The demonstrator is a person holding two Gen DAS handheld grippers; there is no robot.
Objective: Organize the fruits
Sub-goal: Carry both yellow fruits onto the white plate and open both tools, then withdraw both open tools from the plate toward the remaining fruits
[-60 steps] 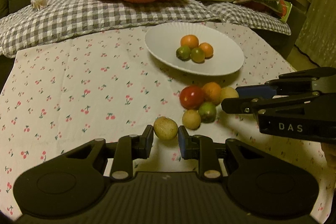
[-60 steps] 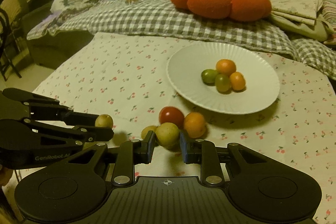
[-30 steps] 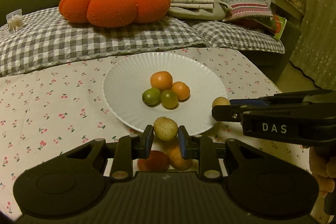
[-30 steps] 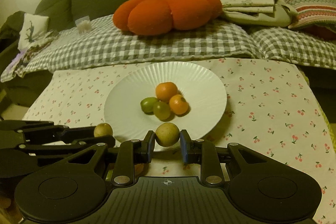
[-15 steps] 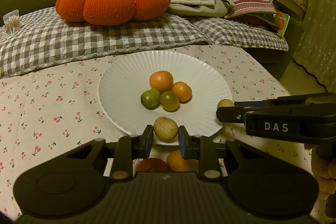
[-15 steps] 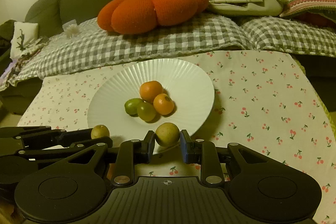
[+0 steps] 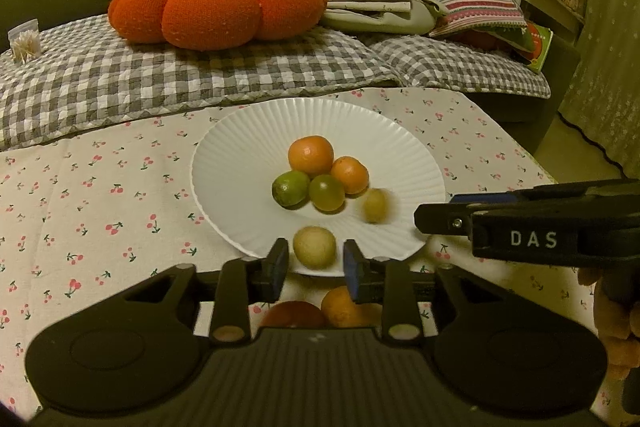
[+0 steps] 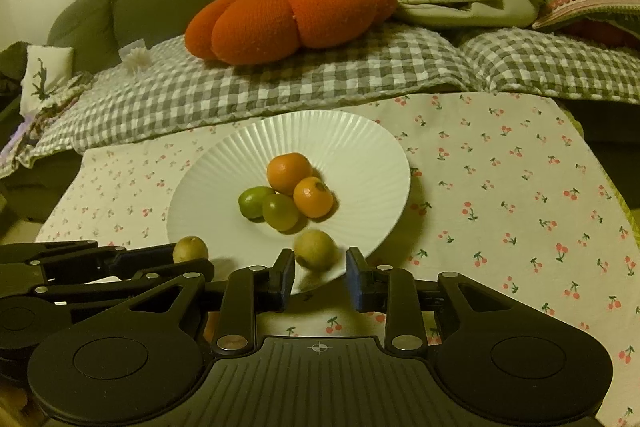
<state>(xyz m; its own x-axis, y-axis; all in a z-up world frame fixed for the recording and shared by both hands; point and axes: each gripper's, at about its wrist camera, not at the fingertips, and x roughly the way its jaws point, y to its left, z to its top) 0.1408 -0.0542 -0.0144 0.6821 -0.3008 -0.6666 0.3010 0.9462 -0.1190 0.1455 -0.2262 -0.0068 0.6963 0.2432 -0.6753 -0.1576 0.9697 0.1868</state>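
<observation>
Because the white plate (image 7: 240, 163) is where the fruits are being gathered, both tools hang over its near rim. The left hand-held gripper (image 7: 315, 263) has its jaws spread slightly wider than the pale yellow fruit (image 7: 315, 247) between them. A sliver of plate shows on each side, so that fruit looks let go rather than pinched. The right hand-held gripper (image 8: 320, 267) is likewise spread, with nothing clamped. A second yellow fruit (image 8: 315, 250) sits blurred just beyond its fingers on the near part of the plate, probably rolling toward the middle. The plate's sloped sides seem to explain why the earlier arrivals huddle, touching, at its centre: two orange fruits (image 7: 311, 155) and two green fruits (image 7: 290, 188). That makes six pieces on or over the plate. Two more wait on the cherry-print counter (image 7: 100, 195) just near of the rim, half hidden under the left tool: one red fruit (image 7: 292, 313) and one orange fruit on the cloth (image 7: 344, 301).
</observation>
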